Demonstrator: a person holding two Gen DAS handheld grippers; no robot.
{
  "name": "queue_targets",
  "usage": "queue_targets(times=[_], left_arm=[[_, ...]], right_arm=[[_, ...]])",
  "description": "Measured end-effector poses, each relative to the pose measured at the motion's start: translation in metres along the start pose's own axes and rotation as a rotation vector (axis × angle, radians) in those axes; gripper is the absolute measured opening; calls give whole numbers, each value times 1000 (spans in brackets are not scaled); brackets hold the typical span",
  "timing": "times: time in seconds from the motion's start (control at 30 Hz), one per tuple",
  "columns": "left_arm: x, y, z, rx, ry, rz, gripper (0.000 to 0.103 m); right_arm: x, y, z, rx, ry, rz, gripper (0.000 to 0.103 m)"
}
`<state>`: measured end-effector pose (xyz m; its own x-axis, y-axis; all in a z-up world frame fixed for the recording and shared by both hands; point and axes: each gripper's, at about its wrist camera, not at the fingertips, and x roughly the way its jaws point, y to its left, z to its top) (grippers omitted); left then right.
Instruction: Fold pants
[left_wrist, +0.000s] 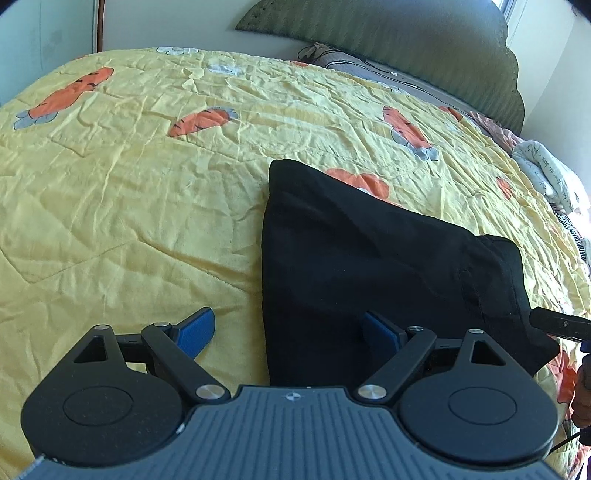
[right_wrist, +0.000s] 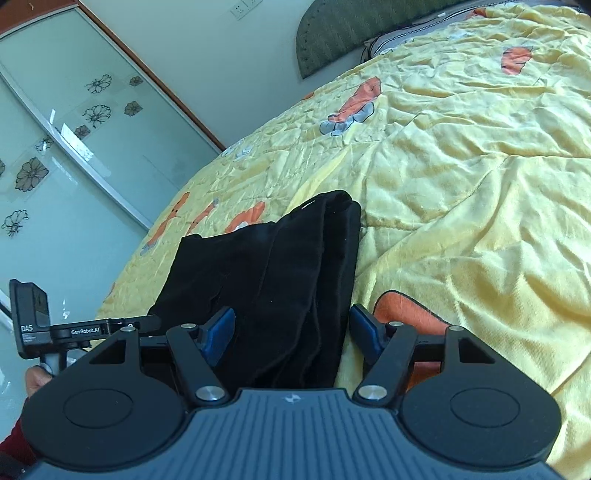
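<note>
Left claw spread over the black pants' edge, right claw spread above them, yellow quilt beneath

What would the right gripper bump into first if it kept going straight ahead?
Most likely the black pants. The right gripper is open, and the folded pants lie right between its fingers and stretch on ahead across the yellow blanket. How high it hovers above the cloth is hard to tell.

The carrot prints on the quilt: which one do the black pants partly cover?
The orange carrot print at the far edge of the black pants on the yellow quilt; the other carrots lie fully uncovered.
</note>
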<state>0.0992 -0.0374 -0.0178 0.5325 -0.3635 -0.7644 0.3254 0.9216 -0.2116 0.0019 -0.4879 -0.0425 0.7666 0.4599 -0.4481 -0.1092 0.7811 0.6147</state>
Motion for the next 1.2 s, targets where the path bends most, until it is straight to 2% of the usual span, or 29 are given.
queue_targets(times=[0.23,0.4,0.5,0.57,0.6,0.7,0.77,0.8,0.9,0.97,1.03,1.07,1.1,1.2], left_arm=[[4,-4,2,32,8,-10,89],[9,-3,4,47,17,-55,92],[12,0,5,69,22,-122,93],[14,5,7,66,34,-201,93],[15,8,9,55,41,-242,93],[21,14,14,3,77,-358,95],[26,17,15,-18,80,-396,94],[27,18,16,-28,80,-413,93],[28,24,16,-51,71,-432,81],[29,28,16,-56,68,-412,53],[30,32,18,-67,69,-376,36],[31,35,19,-80,72,-372,29],[31,38,19,-94,73,-373,26],[25,37,16,-88,43,-346,21]], right_arm=[[5,-15,8,37,50,125,69],[9,-22,14,53,81,209,70],[12,-31,20,95,94,289,71],[13,-35,24,119,104,321,71],[15,-34,26,114,110,316,70],[22,-25,35,118,106,208,69],[30,-15,37,61,136,191,71],[35,-11,36,41,159,210,71],[40,-7,35,25,188,264,71],[42,-8,36,48,178,267,70],[45,-7,35,65,169,238,62],[47,-5,35,64,169,201,51],[48,-5,33,74,164,175,40],[47,-6,27,106,129,147,33]])
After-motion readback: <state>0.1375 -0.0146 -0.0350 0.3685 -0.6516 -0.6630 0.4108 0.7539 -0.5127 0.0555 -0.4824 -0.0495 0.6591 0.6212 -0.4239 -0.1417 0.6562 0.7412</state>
